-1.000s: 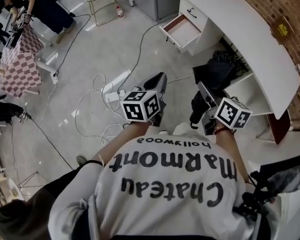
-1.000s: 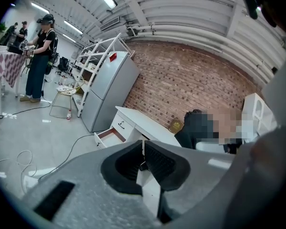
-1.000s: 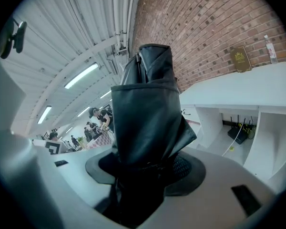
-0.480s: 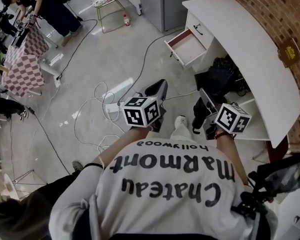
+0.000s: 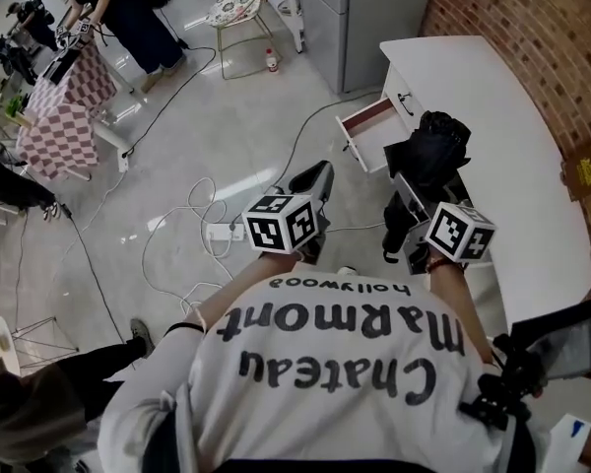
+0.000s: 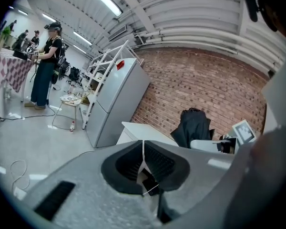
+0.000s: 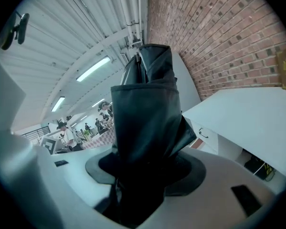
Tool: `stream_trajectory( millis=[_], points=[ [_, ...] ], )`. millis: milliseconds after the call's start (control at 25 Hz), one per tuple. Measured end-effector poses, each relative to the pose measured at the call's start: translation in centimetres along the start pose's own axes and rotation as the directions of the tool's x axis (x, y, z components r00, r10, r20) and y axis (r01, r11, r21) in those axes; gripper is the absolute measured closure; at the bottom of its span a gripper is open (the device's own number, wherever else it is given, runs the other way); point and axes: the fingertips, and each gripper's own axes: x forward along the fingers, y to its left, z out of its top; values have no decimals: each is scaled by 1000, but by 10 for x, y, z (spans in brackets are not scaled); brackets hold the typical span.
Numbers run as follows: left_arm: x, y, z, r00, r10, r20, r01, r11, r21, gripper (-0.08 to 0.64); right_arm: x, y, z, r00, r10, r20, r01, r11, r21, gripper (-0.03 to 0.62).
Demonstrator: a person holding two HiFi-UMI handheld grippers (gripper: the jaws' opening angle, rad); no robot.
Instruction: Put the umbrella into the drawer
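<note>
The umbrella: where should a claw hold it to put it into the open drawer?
Hold the folded umbrella near one end, across its narrow bundle, from the side, as the right claw does. Its free end sticks out past the jaws, so probably it can enter the drawer first.

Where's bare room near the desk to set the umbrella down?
Free: the open drawer, whose inside looks empty; the white desk top, bare from the drawer side to the brick wall; mostly bare floor between drawer and refrigerator. Crowded: power strip and white cable loops left of the left hand-held gripper.
</note>
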Motion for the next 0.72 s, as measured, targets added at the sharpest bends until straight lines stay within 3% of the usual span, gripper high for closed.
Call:
stream_trajectory(
  millis=[440, 720],
  points=[
    [62, 27, 9, 996, 72, 60, -72, 997, -13, 539, 56, -42, 30, 996, 67, -50, -71, 995, -76, 353],
    [81, 46, -4, 991, 133, 2, -132, 989, -59, 545, 79, -64, 27, 993, 71, -92, -75, 996, -46, 353]
  ],
)
